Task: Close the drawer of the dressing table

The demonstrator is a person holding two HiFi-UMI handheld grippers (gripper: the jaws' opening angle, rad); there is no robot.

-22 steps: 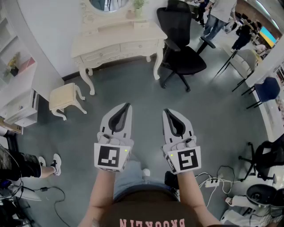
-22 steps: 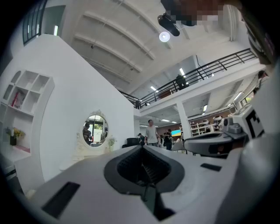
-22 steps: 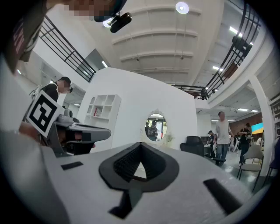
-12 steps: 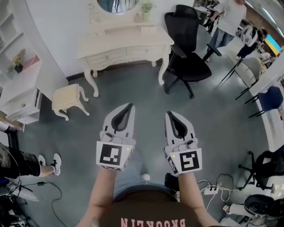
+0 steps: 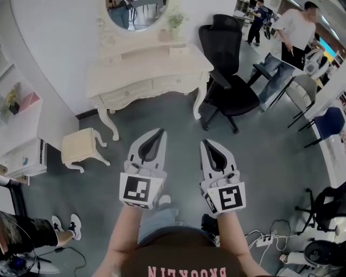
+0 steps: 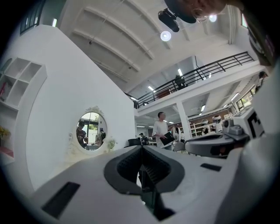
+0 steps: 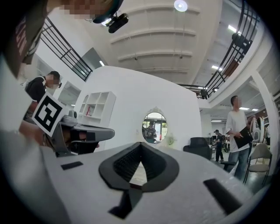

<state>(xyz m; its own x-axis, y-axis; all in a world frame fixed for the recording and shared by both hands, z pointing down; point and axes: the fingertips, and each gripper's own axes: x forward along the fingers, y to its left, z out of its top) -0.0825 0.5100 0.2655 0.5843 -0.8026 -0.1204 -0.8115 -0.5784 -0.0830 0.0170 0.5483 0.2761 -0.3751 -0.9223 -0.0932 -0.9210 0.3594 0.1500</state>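
Observation:
The cream dressing table (image 5: 146, 70) stands against the white wall at the top of the head view, under an oval mirror (image 5: 135, 11). Two drawer fronts (image 5: 127, 90) run along its front; I cannot tell from here whether either stands out. Both grippers are held side by side over the grey floor, well short of the table. My left gripper (image 5: 158, 131) has its jaws together with nothing between them. My right gripper (image 5: 205, 143) is shut and empty too. The mirror (image 7: 154, 127) shows far ahead in the right gripper view and the mirror (image 6: 89, 129) in the left gripper view.
A black office chair (image 5: 230, 86) stands right of the table. A small cream stool (image 5: 81, 147) sits to the left by white shelving (image 5: 19, 124). A person holding a tablet (image 5: 286, 48) stands at the upper right. Cables and a power strip (image 5: 265, 238) lie at lower right.
The table, chair and stool have slid down and nearer in the head view, so I have come closer. Both grippers stay shut and side by side.

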